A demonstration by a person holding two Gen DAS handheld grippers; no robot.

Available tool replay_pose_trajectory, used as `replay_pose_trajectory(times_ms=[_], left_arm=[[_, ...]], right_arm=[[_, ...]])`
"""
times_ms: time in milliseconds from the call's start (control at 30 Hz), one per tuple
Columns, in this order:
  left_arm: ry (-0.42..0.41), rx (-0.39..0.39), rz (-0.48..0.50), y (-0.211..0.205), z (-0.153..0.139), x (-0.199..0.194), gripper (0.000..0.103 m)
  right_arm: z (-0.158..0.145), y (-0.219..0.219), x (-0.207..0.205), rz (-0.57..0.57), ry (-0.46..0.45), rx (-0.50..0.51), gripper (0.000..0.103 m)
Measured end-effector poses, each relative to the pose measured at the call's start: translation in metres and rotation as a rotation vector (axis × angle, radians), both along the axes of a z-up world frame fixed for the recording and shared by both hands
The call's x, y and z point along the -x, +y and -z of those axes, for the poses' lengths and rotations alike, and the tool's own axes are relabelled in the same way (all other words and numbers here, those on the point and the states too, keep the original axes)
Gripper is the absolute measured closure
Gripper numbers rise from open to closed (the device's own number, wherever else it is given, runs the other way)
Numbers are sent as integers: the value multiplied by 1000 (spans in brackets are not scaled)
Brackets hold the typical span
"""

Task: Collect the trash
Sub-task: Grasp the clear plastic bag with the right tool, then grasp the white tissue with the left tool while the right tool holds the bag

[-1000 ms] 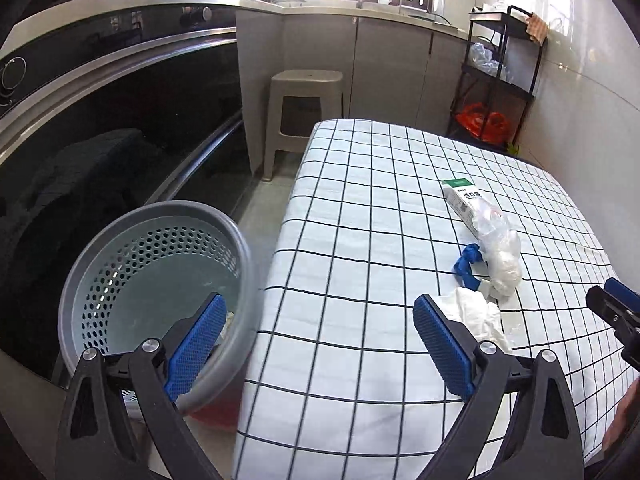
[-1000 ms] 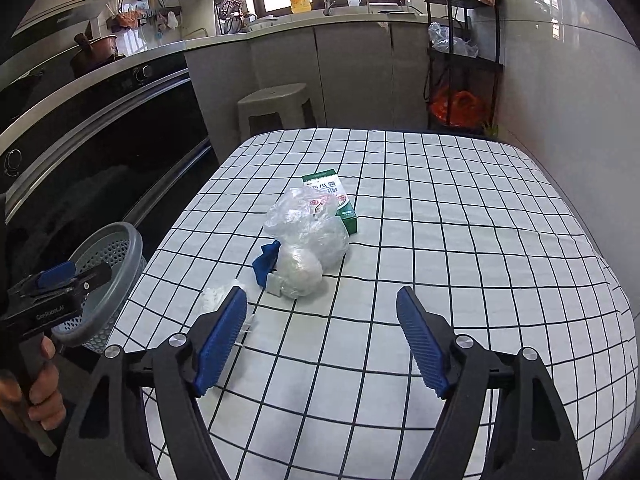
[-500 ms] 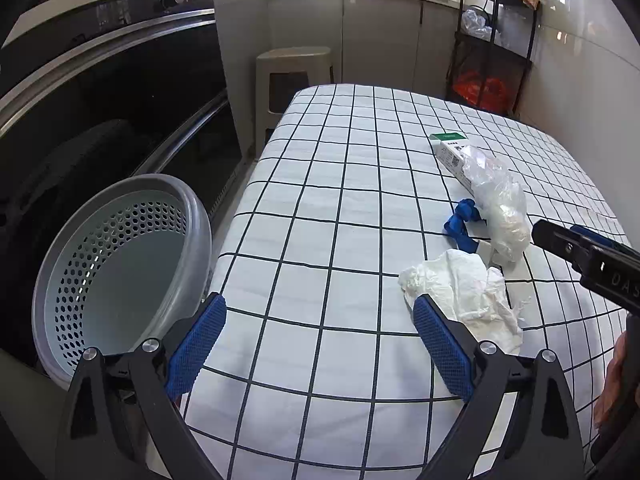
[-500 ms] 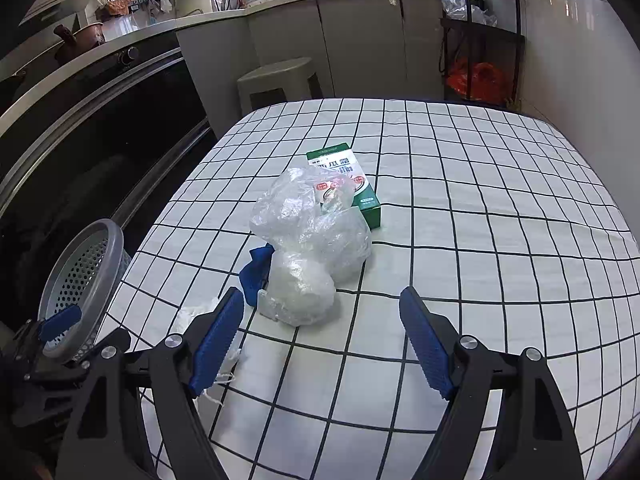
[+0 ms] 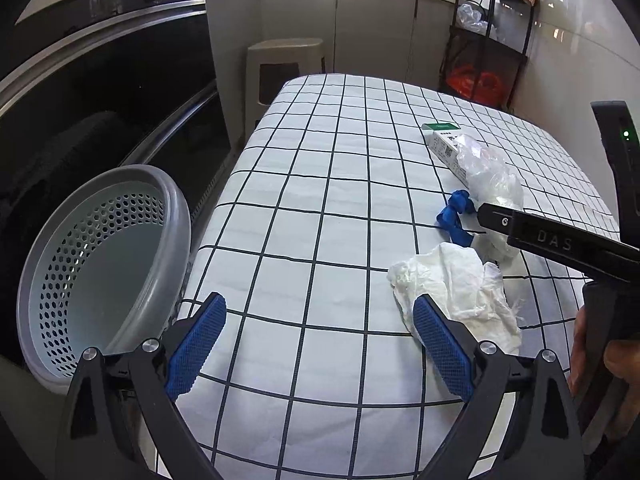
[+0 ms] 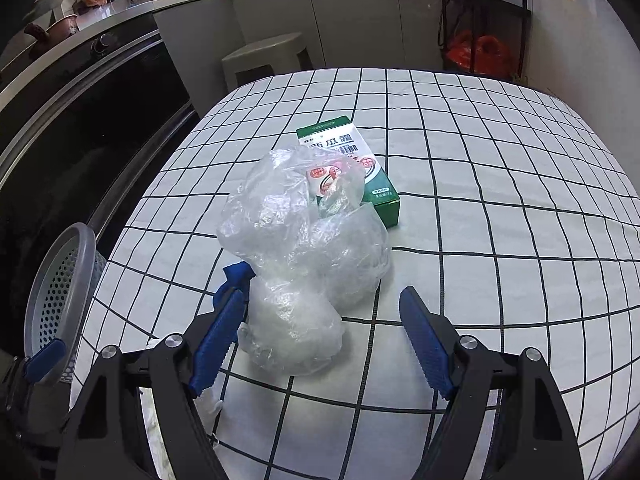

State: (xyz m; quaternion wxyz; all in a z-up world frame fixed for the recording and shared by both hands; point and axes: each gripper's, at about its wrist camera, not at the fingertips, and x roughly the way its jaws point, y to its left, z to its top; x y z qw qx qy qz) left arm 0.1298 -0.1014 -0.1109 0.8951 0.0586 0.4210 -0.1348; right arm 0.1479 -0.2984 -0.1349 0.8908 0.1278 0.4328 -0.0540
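Two hand-held grippers hover over a table (image 5: 320, 216) covered in a white cloth with a black grid. The left hand-held gripper (image 5: 318, 346) has its blue pads spread wide with nothing between them. A crumpled white tissue (image 5: 460, 292) lies on the cloth, touching its right pad. Off the table's edge, to the left of this gripper, stands a grey perforated bin (image 5: 100, 272).

The right hand-held gripper (image 6: 320, 338) is also spread wide and grips nothing. A crumpled clear plastic bag (image 6: 304, 256) lies just ahead of it, the bag's near end reaching between the pads, close to the left one. A blue scrap (image 6: 236, 276) peeks out beside the bag, just past the left pad. Beyond the bag, partly under it, sits a green and white carton (image 6: 360, 168).
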Motion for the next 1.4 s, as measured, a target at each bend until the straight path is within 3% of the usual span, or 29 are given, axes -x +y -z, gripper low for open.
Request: replay_pose_trajectory(times_ms=[167, 233, 300, 400, 867, 1000, 1233, 1400], left_arm=[[-4, 1, 9, -3, -1, 3, 11], [-1, 2, 11, -3, -1, 3, 11], [0, 3, 16, -4, -1, 3, 11], [-6, -1, 22, -5, -1, 5, 11], [-46, 79, 102, -12, -19, 25, 11], [-55, 66, 130, -25, -18, 33, 11], [-15, 40, 181, -54, -1, 32, 10], [60, 33, 173, -63, 18, 19, 10]], right_arm=[[0, 2, -1, -2, -4, 13, 27], [-1, 3, -1, -2, -8, 21, 35], [0, 5, -1, -7, -2, 30, 51], [0, 5, -1, -17, -1, 34, 62], [-36, -32, 49, 82, -134, -57, 65], [-44, -46, 69, 123, -159, -91, 65], [-50, -61, 100, 161, -185, -127, 65], [-46, -62, 107, 152, -173, -147, 65]])
